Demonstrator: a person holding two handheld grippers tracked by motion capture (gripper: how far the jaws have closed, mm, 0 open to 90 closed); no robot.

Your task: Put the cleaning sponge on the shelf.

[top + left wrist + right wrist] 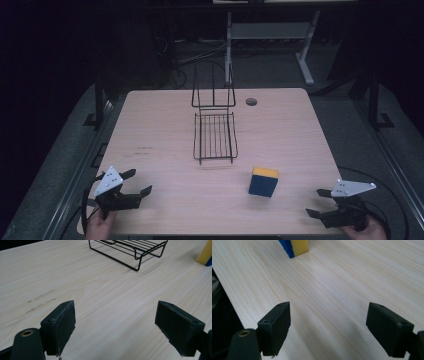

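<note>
Sponge (263, 181) beside rack (215, 135); tools agape

High view: fixed above the near edge, looking forward and down over the whole surface (165, 150). Left tool (115, 322) cam: low, close to the wood, facing the wire rack (130, 250); sponge (205, 255) at its right edge. Right tool (328, 326) cam: equally low, facing the sponge. Both tool cams share the sponge; the high view covers the rack, the sponge and both tools.
</note>
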